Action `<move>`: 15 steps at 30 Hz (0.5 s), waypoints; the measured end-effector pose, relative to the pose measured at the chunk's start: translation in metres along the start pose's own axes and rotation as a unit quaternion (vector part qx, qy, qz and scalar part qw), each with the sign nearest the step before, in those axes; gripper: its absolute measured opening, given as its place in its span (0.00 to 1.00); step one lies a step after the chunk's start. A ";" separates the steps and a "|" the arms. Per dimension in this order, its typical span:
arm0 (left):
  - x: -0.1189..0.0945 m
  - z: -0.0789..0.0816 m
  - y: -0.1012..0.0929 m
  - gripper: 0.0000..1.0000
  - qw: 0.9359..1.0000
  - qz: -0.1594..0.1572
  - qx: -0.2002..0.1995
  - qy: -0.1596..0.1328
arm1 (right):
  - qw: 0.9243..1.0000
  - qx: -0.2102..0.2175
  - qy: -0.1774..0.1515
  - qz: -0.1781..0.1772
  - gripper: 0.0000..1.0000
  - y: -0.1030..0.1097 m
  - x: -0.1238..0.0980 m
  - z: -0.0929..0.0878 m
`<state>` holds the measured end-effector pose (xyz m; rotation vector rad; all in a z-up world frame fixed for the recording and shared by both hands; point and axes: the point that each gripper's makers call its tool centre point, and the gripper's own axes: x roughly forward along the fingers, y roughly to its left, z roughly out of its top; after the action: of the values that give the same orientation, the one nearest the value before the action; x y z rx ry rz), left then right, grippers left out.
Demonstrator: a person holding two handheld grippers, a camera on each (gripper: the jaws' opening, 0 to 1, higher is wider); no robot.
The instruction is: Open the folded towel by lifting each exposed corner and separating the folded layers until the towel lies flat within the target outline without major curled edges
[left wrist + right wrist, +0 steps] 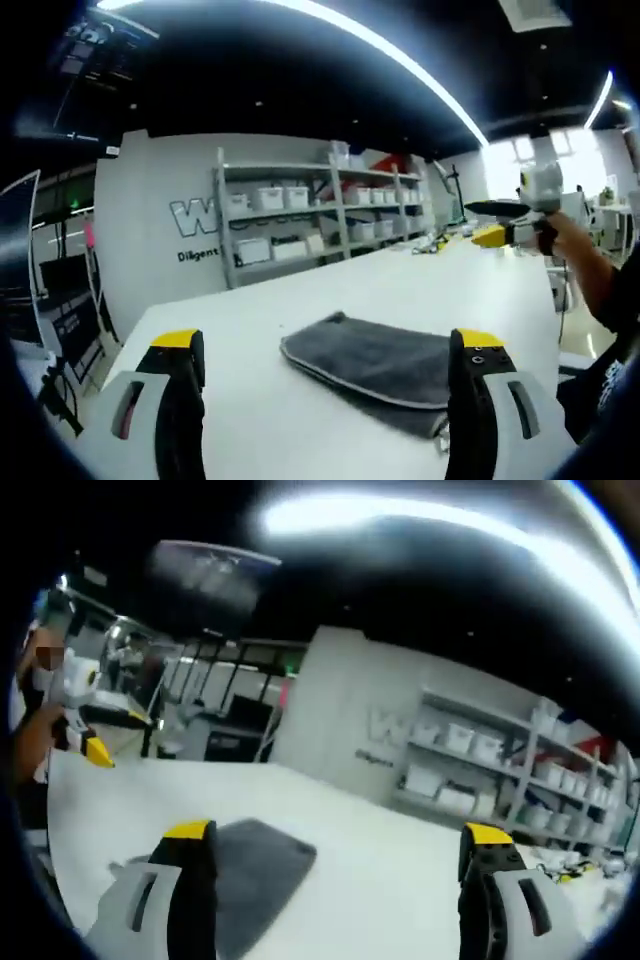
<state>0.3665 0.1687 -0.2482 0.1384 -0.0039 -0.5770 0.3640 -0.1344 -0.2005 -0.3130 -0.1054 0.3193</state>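
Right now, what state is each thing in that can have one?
towel: folded, lying flat on the table, untouched.
left hand-held gripper: open, jaws wide, above the table near the towel.
right hand-held gripper: open, holding nothing.
shelf bins: on the shelves against the wall.

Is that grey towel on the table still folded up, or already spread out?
Folded. In the left gripper view the grey towel shows stacked layers along its near edge and lies compact on the white table.

The folded towel [375,365] lies on the table [250,310], with shelves [300,215] against the wall behind
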 end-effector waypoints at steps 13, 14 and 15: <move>-0.024 -0.012 0.006 1.00 1.000 0.014 -0.012 0.014 | 0.997 -0.064 -0.017 -0.035 1.00 0.017 -0.071 -0.007; -0.026 -0.013 0.007 1.00 1.000 0.014 -0.011 0.014 | 0.997 -0.061 -0.017 -0.038 1.00 0.015 -0.072 -0.008; -0.027 -0.014 0.008 1.00 1.000 0.015 -0.014 0.016 | 0.997 -0.057 -0.016 -0.042 1.00 0.012 -0.072 -0.010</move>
<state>0.3484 0.1917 -0.2603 0.1198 0.0323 -0.5453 0.2940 -0.1492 -0.2172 -0.4161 -0.1681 0.2344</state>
